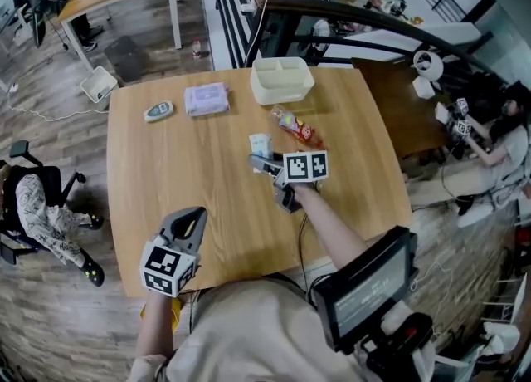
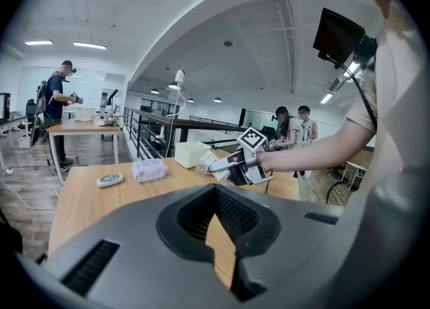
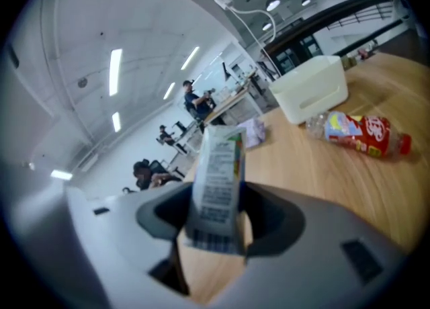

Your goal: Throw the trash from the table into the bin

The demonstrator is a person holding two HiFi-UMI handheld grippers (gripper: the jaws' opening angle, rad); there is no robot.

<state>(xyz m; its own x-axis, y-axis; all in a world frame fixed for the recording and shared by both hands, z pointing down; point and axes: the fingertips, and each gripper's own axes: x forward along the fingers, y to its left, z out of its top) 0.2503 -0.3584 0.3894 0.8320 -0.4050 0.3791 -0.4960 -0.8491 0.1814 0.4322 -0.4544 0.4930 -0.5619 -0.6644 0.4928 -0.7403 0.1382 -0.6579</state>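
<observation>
Trash is in your grip: a small white carton (image 3: 218, 187) with a bar code and some green print stands upright between your right tongs (image 3: 216, 230), and they are clenched on its lower part. You hold it up in the air over the middle of the worktop (image 1: 166, 181). Just past it, a squashed clear bottle with a red label (image 1: 294, 125) lies on its side on the wood. Behind the bottle, near the far edge, sits an open white box (image 1: 282, 79). To the left of the box lies a soft pale purple pack (image 1: 206, 99), and farther left a small oval gadget (image 1: 158, 110) with a little screen. Your left tongs (image 1: 189, 221) are at the near edge of the worktop, well apart from the carton. They are clenched tight with nothing in them, and only bare wood shows through the gap behind their tips.
</observation>
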